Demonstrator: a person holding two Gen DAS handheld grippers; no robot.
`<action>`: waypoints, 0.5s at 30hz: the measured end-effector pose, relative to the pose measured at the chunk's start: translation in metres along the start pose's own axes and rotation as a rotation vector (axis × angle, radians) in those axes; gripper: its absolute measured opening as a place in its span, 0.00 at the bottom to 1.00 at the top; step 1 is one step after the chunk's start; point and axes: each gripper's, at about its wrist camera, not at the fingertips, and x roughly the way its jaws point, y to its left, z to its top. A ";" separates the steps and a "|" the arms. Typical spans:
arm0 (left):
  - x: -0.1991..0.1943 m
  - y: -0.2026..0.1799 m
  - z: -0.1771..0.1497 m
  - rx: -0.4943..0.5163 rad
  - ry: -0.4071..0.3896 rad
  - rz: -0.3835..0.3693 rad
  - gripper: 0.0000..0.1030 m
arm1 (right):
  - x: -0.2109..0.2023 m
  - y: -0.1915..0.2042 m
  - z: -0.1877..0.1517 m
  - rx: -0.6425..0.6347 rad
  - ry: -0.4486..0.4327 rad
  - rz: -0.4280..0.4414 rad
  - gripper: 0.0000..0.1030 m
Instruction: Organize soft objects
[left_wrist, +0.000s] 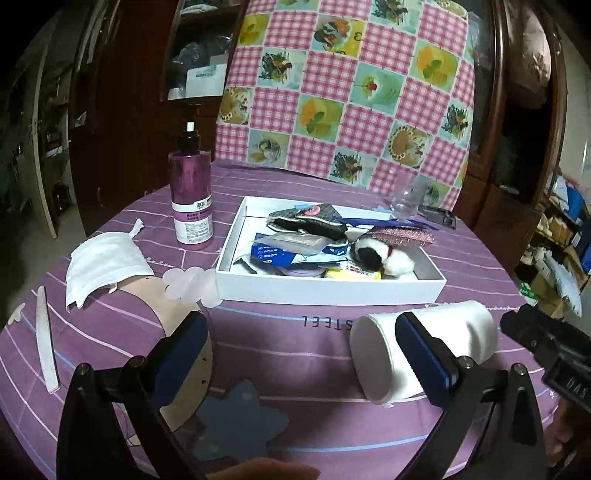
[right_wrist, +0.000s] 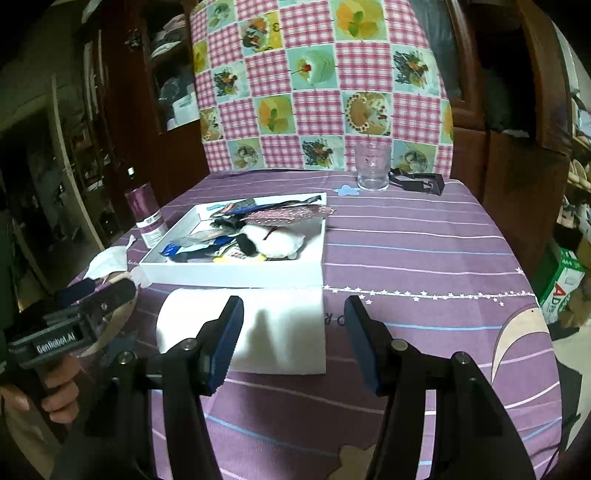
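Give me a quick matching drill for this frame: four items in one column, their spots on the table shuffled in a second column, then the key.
Things:
1. white roll
2. purple spray bottle
3. panda plush
4. clear glass

Places:
A. inside the white box
B. far edge of the table, by the checked cloth
C. lying on its side in front of the box
D. standing to the left of the box

Pairs: 1-C, 2-D, 3-A, 4-B
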 end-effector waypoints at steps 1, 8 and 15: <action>0.000 0.000 -0.001 0.001 0.001 -0.003 1.00 | 0.000 0.002 -0.001 -0.009 -0.003 0.002 0.56; -0.001 -0.014 -0.005 0.070 0.006 -0.015 1.00 | 0.002 0.003 -0.005 -0.030 0.008 -0.022 0.56; 0.002 -0.018 -0.007 0.087 0.012 -0.006 1.00 | -0.002 -0.002 -0.010 -0.011 0.001 -0.029 0.56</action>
